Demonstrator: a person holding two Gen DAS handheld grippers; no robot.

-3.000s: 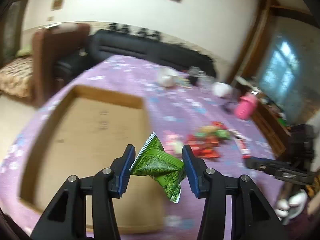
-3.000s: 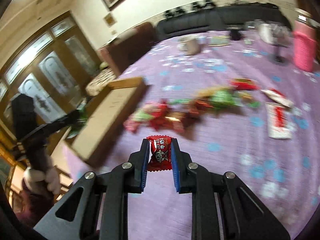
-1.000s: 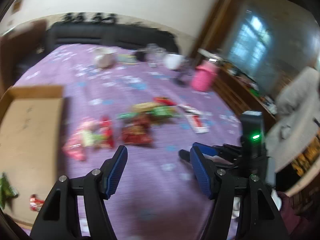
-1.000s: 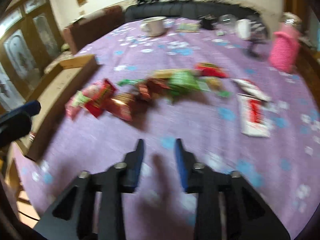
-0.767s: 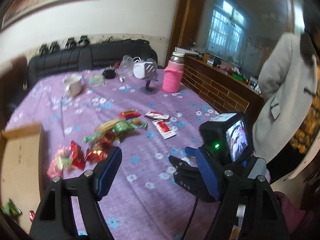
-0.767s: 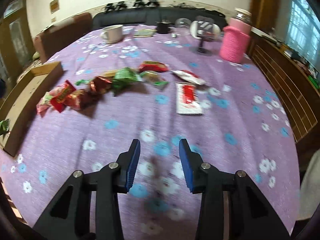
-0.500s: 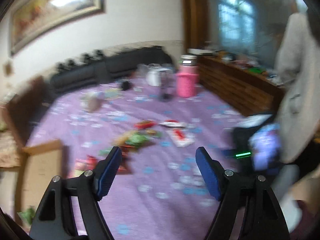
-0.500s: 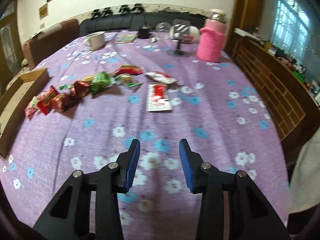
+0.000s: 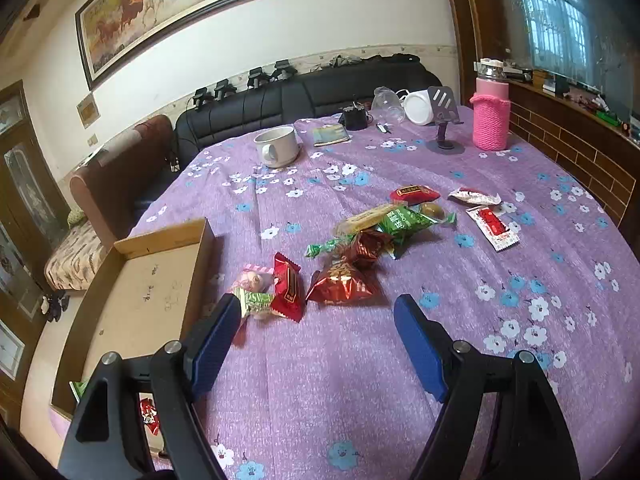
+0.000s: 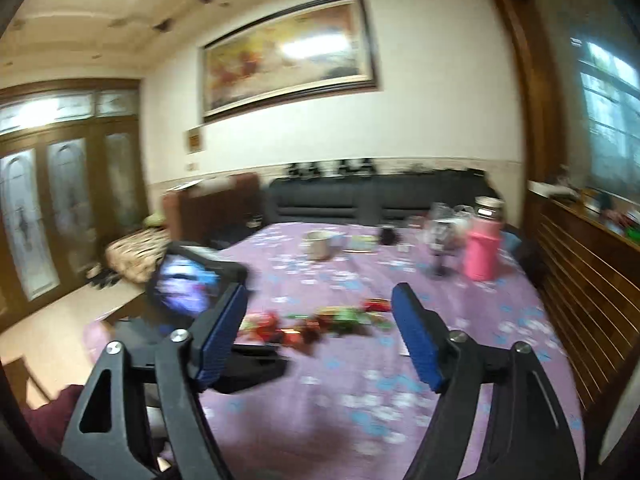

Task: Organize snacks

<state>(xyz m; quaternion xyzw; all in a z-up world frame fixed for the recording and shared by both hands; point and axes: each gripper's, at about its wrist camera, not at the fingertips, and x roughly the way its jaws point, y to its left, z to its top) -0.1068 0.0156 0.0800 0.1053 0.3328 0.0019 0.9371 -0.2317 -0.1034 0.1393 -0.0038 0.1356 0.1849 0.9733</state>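
Note:
Several snack packets lie in a loose row on the purple flowered tablecloth, also seen blurred in the right wrist view. A shallow cardboard box lies at the table's left edge, with a green packet and a small red packet in its near end. My left gripper is open and empty, raised above the near table, short of a dark red packet. My right gripper is open and empty, held high and level, with the left tool to its left.
A white mug, a pink knitted bottle, a phone stand and a clear jar stand at the far side. A white-and-red sachet lies right of the row. A black sofa lies behind.
Both packets held three seconds ago now lie in the box. Both grippers opened and drew back from the table; the right one has tilted up to a level view of the room.

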